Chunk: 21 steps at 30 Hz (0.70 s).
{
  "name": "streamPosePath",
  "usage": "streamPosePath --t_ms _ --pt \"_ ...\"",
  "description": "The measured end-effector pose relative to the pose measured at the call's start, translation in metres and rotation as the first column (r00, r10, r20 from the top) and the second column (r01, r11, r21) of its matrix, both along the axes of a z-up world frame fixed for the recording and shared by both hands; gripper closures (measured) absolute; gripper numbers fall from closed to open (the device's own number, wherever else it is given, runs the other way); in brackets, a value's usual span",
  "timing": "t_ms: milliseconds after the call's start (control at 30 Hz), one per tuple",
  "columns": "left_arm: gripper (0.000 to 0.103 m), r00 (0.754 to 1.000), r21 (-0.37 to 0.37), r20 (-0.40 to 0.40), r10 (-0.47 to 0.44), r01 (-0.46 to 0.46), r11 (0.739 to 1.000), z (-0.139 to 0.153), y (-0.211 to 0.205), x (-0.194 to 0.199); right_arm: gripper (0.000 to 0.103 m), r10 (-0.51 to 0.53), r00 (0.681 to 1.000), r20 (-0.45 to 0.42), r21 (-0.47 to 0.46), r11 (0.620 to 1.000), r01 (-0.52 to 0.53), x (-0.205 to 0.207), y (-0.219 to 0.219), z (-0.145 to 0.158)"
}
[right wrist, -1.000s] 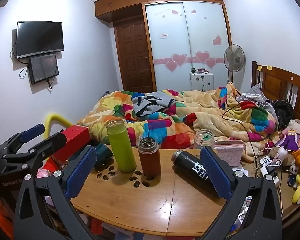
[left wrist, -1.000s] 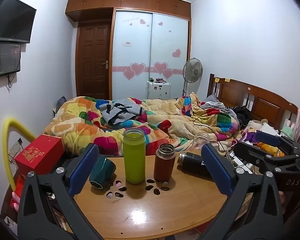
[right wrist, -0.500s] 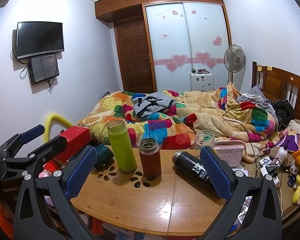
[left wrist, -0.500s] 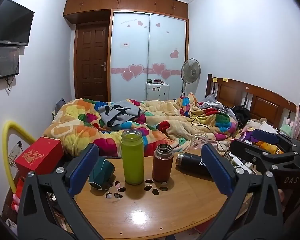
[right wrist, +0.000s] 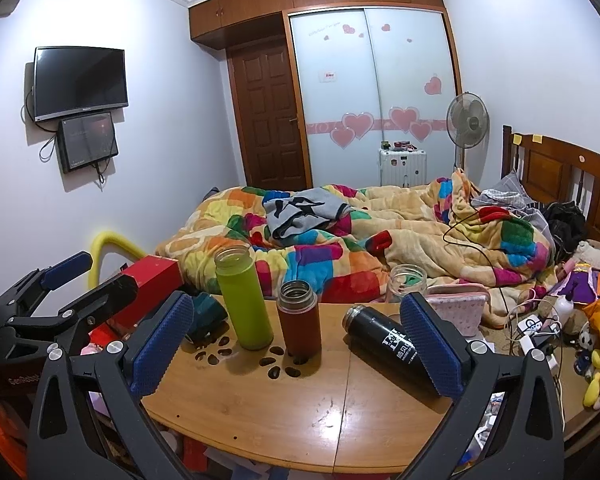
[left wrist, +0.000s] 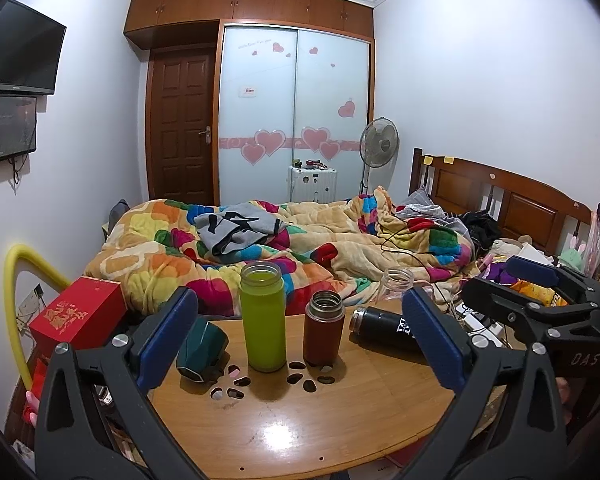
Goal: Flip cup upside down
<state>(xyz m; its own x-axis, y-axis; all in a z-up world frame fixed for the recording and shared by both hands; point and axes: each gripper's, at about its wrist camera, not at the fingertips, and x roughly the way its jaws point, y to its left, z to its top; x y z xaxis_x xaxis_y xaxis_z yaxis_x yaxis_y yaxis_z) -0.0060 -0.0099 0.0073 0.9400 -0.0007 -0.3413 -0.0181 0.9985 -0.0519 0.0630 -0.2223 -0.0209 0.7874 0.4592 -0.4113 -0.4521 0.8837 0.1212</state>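
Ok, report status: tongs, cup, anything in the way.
Left tongs open, empty. Right tongs open, empty. Green cup on its side, untouched. Green flask stands right beside it.

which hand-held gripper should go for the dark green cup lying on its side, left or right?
Left, probably. The dark green cup lies at the table's left edge, just beyond the left hand-held gripper and its left finger. From the right hand-held gripper it sits farther left, partly hidden. Both are open and empty.

table (left wrist: 300, 432) | green flask (left wrist: 262, 316) | brown flask (left wrist: 323, 327) | black flask (left wrist: 384, 330) lying | teal cup (left wrist: 202, 344) tipped
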Motion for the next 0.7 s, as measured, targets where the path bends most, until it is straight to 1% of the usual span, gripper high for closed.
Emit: streamPosePath --t_ms 700 --pt "0.0 1.0 0.006 0.005 0.0 0.0 1.0 0.003 -0.0034 0.0005 0.0 -0.001 1.0 0.011 0.009 1.0 0.001 -0.0023 -0.0061 0.004"
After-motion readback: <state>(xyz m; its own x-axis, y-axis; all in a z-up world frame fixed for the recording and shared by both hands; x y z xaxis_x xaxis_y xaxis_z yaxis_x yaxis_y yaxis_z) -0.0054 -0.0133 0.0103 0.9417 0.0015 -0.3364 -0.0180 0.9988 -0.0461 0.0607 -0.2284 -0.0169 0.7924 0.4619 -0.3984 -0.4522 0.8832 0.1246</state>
